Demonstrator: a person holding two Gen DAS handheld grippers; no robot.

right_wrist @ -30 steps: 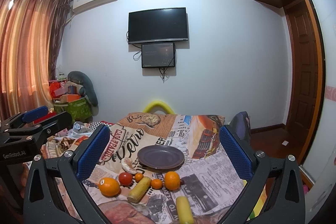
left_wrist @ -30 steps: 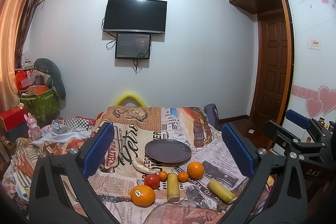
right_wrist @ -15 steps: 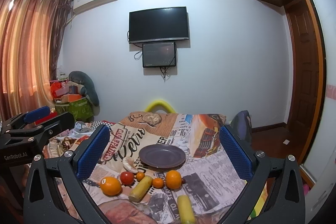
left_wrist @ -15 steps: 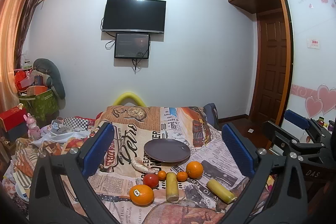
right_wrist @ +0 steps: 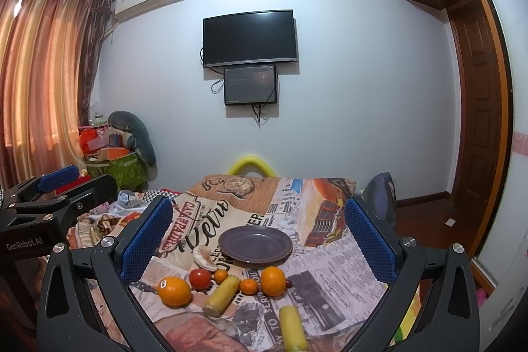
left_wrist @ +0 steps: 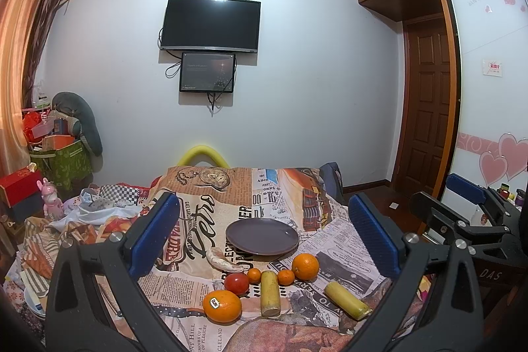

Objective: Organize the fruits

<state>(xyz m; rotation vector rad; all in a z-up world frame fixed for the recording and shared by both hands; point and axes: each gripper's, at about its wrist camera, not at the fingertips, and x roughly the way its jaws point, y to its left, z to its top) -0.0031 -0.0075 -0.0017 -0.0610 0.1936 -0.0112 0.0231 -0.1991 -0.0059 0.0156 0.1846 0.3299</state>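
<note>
A dark purple plate point(left_wrist: 262, 236) point(right_wrist: 255, 242) sits on the newspaper-print cloth point(left_wrist: 346, 240). In front of it lie a stickered orange point(left_wrist: 221, 305) point(right_wrist: 175, 291), a red tomato point(left_wrist: 236, 282) point(right_wrist: 199, 277), two small tangerines point(left_wrist: 285, 276) point(right_wrist: 248, 286), a larger orange point(left_wrist: 305, 266) point(right_wrist: 273, 281), two yellow banana pieces point(left_wrist: 270, 292) point(right_wrist: 221, 294) and a pale shell-like piece point(left_wrist: 222, 259). My left gripper point(left_wrist: 264, 240) and right gripper point(right_wrist: 257, 243) are both open and empty, held above and short of the fruit.
Clutter of clothes, boxes and a pink toy point(left_wrist: 51, 203) lies left of the table. A green bag point(left_wrist: 62, 165) stands by the wall. A yellow chair back point(left_wrist: 203, 154) and a dark chair point(left_wrist: 331, 182) stand behind the table. A wooden door point(left_wrist: 425, 127) is right.
Both grippers have drifted very slightly; the scene shifts a few pixels. Nothing on the table has moved and both grippers stay open.
</note>
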